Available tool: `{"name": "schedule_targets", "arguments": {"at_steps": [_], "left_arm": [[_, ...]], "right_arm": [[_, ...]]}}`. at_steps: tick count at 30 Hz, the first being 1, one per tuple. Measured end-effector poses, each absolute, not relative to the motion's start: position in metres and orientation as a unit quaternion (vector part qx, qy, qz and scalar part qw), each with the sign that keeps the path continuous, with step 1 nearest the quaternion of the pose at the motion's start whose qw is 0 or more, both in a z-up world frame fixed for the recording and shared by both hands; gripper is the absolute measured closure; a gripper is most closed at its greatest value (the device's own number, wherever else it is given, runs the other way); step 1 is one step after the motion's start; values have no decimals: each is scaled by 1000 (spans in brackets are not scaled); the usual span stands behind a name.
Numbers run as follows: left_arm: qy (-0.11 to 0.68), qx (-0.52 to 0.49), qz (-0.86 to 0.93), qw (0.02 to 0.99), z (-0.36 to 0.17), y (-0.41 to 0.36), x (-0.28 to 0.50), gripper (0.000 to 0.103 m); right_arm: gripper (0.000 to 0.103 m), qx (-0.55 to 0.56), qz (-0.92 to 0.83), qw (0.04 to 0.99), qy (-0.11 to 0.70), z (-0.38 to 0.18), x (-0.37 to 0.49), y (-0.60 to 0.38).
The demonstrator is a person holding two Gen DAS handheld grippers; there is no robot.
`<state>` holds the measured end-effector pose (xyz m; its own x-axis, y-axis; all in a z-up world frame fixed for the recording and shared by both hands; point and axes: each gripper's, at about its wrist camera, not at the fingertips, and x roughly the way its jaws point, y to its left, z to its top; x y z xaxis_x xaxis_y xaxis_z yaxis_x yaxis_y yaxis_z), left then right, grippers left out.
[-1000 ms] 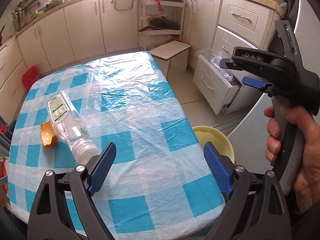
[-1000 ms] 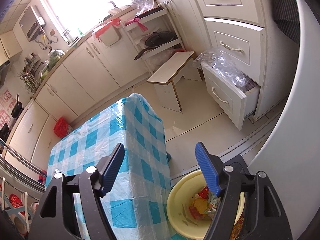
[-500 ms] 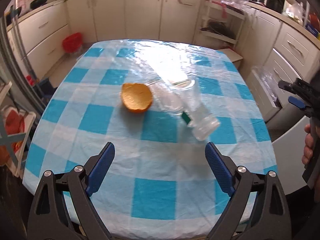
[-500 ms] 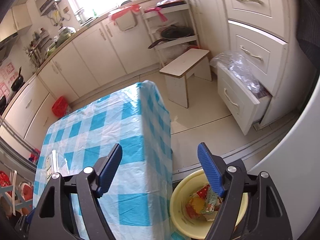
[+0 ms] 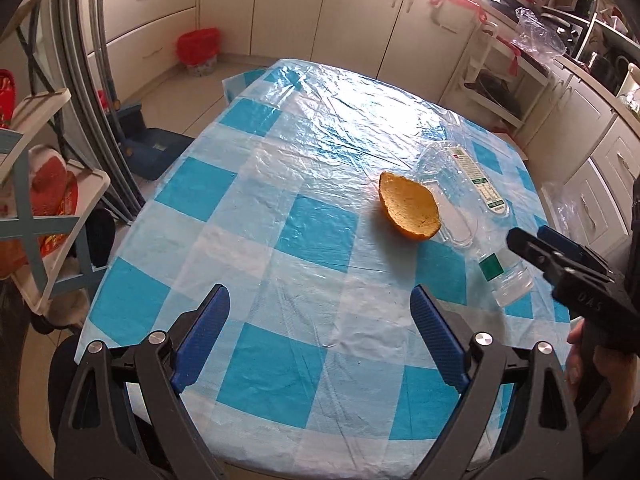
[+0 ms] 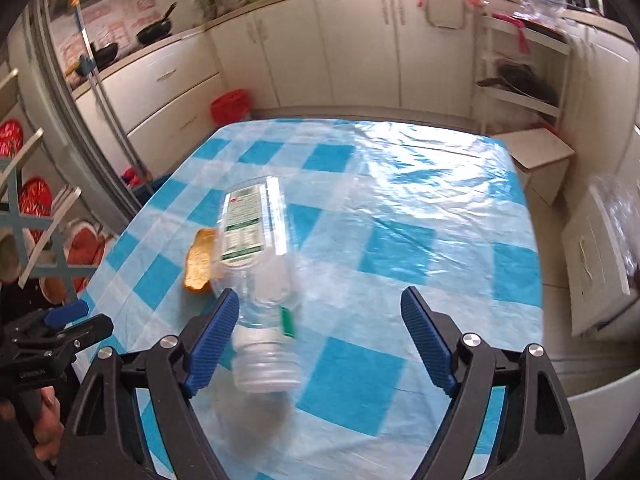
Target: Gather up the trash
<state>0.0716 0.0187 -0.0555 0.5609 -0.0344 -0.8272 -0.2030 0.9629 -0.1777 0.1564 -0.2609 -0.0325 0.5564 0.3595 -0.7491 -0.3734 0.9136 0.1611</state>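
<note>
My left gripper (image 5: pixel 318 338) and right gripper (image 6: pixel 320 338) both gape empty over the table (image 5: pixel 256 364); the bottle (image 6: pixel 260 288) lies beside the orange peel (image 5: pixel 410 210), looking light, slick, crushable; I'd pinch its stiffer neck.

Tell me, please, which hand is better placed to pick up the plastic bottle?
Right: its open tongs already have the bottle's cap end between the fingers. The left tongs face bare tablecloth, bottle off to their side.

1 clear plastic bottle (image 5: pixel 476 216), 1 orange peel (image 5: pixel 410 210), 1 checked tbl (image 5: pixel 280 248), 2 tongs.
</note>
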Motion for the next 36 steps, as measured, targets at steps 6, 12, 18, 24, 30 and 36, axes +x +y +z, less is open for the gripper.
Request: {"name": "schedule_targets", "arguments": {"at_steps": [6,12,18,24,30,36], "left_arm": [[472,-132,54,870,-57,30,69,15],[466,-139,57,872,-50,39,66,15],[468,-137,43,872,-51,33,66,15],[475,-142,22,868,-56,22,73,15],[488,-132,7,863,-67,4,86,15],[490,-132,5,861,-75,1,104,15]], "right_arm": [[21,-68,211,878,425,-51,167,-208],[43,-15,211,870,445,-66,181,-206],[45,6,209,869,448,-63,174,-222],[45,-1,176,873,454,-61,157,-254],[45,3,146,875,462,-61,140,-295],[45,12,145,871,469,-61,138,-302]]}}
